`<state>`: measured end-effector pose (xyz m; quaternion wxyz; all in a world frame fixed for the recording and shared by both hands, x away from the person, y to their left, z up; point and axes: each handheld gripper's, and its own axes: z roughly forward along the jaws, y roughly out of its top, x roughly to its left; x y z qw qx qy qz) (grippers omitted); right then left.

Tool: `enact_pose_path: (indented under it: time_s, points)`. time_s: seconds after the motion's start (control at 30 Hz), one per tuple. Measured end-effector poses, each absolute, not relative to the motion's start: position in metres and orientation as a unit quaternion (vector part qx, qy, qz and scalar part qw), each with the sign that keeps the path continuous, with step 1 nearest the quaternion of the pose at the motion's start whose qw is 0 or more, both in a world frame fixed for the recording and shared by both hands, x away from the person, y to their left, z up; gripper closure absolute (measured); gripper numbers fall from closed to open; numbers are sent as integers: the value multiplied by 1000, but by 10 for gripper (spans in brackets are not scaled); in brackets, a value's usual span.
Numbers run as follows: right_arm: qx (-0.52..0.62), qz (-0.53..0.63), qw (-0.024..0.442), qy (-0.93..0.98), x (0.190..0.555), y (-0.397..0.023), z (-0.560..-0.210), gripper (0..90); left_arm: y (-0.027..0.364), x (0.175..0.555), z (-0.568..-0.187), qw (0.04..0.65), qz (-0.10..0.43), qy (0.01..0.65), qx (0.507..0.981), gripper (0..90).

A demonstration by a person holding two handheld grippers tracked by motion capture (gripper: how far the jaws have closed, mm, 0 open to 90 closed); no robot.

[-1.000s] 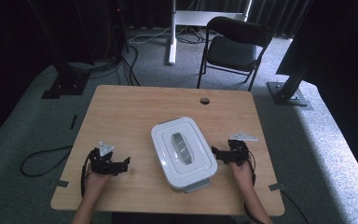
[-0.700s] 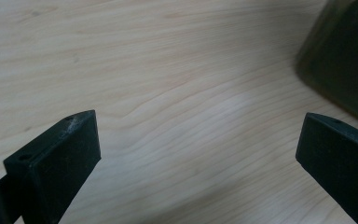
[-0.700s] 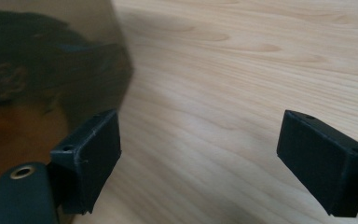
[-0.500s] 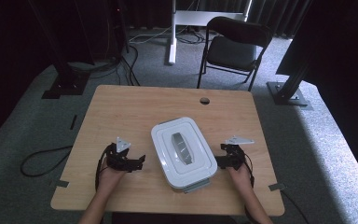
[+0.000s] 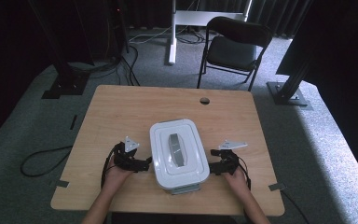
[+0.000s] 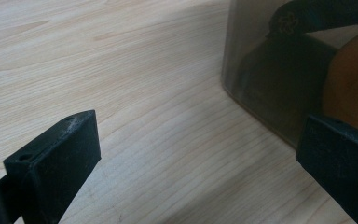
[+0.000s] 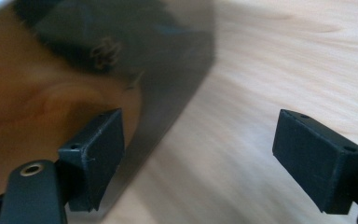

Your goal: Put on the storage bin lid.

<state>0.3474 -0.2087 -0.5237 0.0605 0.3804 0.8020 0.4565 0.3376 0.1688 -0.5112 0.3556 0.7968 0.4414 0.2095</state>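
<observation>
With both the left hand-held gripper (image 5: pixel 145 164) and right hand-held gripper (image 5: pixel 213 166) wide open and empty, the right's jaws just narrowing slightly, flanking the lidded container (image 5: pixel 178 154) at the counter's (image 5: pixel 121 107) near middle, grip its rigid, probably slippery lower walls evenly.

Box (image 5: pixel 179 154) on table (image 5: pixel 121 112); left gripper (image 5: pixel 145 164) left, right gripper (image 5: pixel 213 166) right.
</observation>
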Motion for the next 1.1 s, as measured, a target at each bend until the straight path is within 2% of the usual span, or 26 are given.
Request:
enact_pose_path:
  time_s: [0.13, 0.37, 0.7, 1.1]
  points:
    - [347, 457, 39, 818, 343, -196, -523, 159, 168, 338, -513, 347, 215, 439, 800, 3]
    - [341, 453, 55, 822, 340, -187, -519, 159, 167, 342, -514, 334, 231, 440, 801, 4]
    - [353, 465, 58, 810, 345, -196, -511, 160, 154, 349, -515, 341, 225, 436, 802, 27]
    - [367, 457, 65, 808, 368, -211, -507, 160, 139, 358, -515, 340, 221, 435, 804, 26]
